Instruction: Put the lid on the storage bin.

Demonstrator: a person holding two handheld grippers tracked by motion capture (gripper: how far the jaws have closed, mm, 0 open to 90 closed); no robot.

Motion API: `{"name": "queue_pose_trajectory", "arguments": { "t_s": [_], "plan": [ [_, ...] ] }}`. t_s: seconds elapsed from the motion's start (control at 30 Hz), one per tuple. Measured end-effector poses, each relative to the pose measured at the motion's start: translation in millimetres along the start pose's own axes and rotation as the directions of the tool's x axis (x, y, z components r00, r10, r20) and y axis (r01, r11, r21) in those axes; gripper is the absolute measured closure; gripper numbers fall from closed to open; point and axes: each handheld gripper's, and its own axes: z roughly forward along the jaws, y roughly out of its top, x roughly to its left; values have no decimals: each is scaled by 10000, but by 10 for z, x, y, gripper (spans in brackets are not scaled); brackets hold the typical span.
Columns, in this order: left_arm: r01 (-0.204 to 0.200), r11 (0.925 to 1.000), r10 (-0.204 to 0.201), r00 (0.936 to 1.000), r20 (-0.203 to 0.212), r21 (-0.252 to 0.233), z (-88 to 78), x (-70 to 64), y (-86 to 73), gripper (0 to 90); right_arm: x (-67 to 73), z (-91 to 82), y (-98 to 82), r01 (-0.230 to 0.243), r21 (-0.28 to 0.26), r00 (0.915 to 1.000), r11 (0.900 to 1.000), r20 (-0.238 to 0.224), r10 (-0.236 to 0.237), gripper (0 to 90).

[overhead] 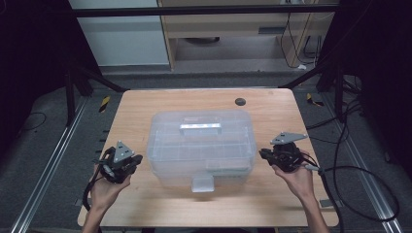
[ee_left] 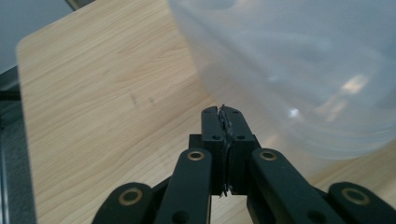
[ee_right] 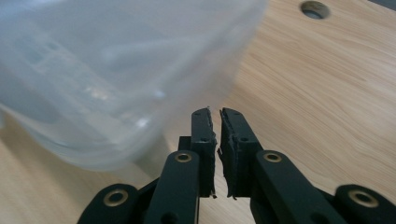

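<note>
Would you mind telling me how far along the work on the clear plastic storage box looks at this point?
Nothing looks done yet: the clear plastic storage box sits in the middle of the wooden table, lid on and front latch down. In hand: the left gripper and right gripper flank it, neither touching; the left is shut on nothing, the right stands a narrow slit apart. Left: any grasping or opening.
</note>
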Motion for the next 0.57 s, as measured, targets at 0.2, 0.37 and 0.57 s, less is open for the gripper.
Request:
{"name": "queue_pose_trajectory", "arguments": {
  "t_s": [0.2, 0.37, 0.57],
  "plan": [
    [821, 9966, -823, 9956, -450, -60, 74, 223, -139, 760, -198, -23, -153, -662, -345, 9969, 9972, 414, 676, 706],
    [1554, 9875, -1525, 9839, -930, 252, 225, 393, -318, 627, -356, 49, -305, -1218, -681, 9863, 9902, 1040, 1284, 457],
    [1799, 9825, -1724, 9763, -1308, 477, 317, 477, -399, 450, -495, 130, -451, -1517, -873, 9691, 9846, 1828, 1655, 265]
  ]
}}
